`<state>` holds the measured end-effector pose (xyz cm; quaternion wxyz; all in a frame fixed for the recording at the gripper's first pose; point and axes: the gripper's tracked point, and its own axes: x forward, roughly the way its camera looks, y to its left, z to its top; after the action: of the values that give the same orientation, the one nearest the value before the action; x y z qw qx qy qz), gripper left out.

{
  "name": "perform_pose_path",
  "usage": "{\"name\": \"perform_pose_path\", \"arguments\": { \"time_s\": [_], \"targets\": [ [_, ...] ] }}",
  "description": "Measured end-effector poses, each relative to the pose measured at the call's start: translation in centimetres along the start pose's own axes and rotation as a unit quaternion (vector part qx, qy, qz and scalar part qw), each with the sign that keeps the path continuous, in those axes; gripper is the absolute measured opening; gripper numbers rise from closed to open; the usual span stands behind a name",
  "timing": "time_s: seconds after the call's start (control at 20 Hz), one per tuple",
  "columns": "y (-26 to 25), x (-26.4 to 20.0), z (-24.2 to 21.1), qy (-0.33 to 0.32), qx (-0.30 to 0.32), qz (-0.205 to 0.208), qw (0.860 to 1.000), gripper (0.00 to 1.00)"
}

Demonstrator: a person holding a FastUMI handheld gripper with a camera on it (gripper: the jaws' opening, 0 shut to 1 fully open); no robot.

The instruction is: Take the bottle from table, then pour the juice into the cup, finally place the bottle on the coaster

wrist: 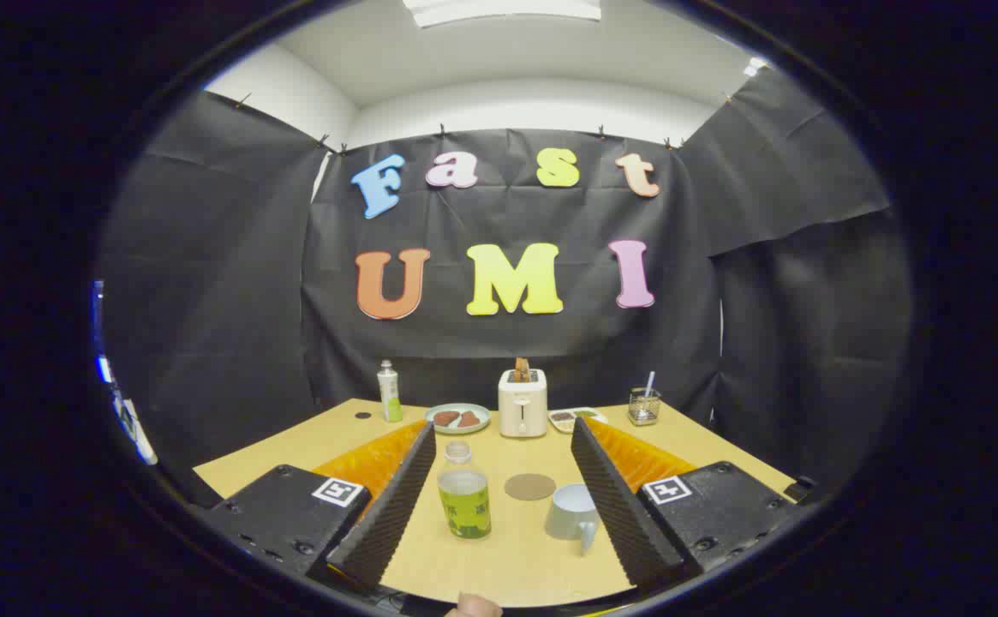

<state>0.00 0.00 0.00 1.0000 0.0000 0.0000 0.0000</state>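
A clear bottle (463, 492) of green juice with a green label stands upright on the wooden table (310, 441), between my fingers and close to the left one. To its right a pale grey cup (574, 514) with a handle stands near the right finger. A round brown coaster (530, 487) lies flat on the table just beyond the two. My gripper (503, 433) is open wide, its fingers apart on either side of the bottle and cup, touching neither.
At the back of the table stand a white toaster (522, 402) with toast in it, a plate (457, 418) of food, a second small plate (574, 418), a green-and-white bottle (390, 392) and a wire holder (644, 405). Black cloth walls close the booth.
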Motion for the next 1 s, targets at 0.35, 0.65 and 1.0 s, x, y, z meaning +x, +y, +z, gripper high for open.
{"name": "perform_pose_path", "arguments": {
  "time_s": [0.35, 0.65, 1.0],
  "targets": [
    [2.8, -0.4, 2.0, -0.018, -0.011, 0.007, 1.0, 1.0],
    [5.3, 0.1, 1.6, -0.001, -0.051, 0.002, 0.999, 1.0],
    [5.9, 1.5, 0.5, 0.01, -0.037, 0.0, 0.999, 1.0]
  ]
}}
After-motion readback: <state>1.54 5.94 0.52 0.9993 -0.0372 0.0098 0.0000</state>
